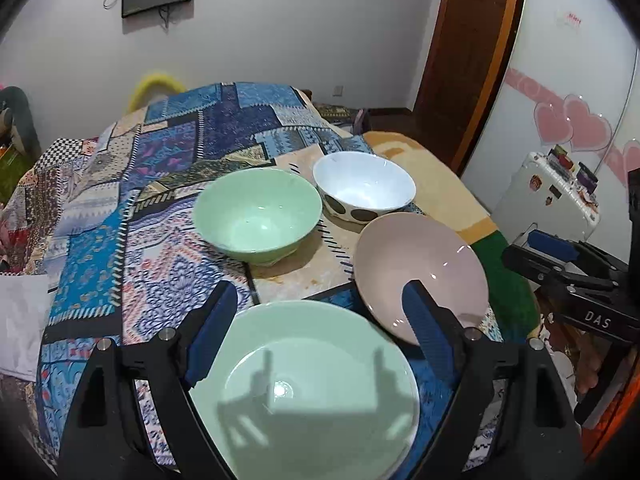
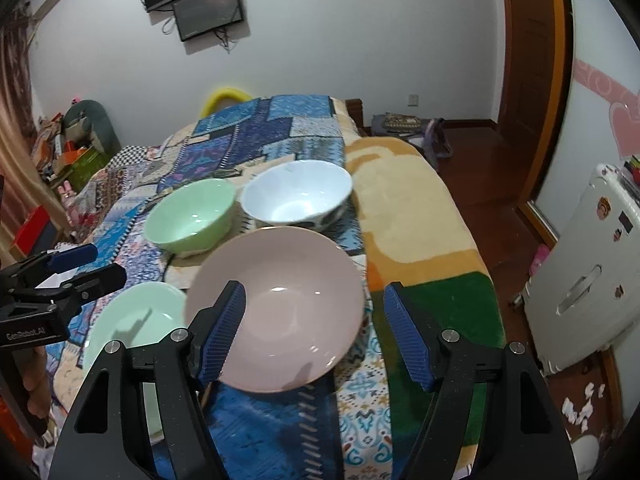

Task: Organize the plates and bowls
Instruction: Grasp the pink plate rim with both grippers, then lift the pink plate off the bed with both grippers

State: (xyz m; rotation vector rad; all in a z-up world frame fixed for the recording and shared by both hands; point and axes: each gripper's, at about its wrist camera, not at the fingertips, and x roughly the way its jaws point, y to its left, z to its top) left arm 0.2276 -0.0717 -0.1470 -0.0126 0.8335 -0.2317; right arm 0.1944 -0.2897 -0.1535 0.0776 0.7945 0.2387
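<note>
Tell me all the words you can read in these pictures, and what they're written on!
"DAS": white letters on the right gripper, seen from the left wrist.
"GenRobot.AI": on the left gripper, seen from the right wrist.
Stickers on the white suitcase: too small to read.
Red marks on the wardrobe door: blurred.

Bowl at 11 o'clock: plain mint green. Bowl at 1 o'clock: white inside, black dots outside. Plate at 3 o'clock: plain pale pink. Plate at 6 o'clock: mint green. Cloth: blue patchwork print. Blanket: tan, orange and green.
</note>
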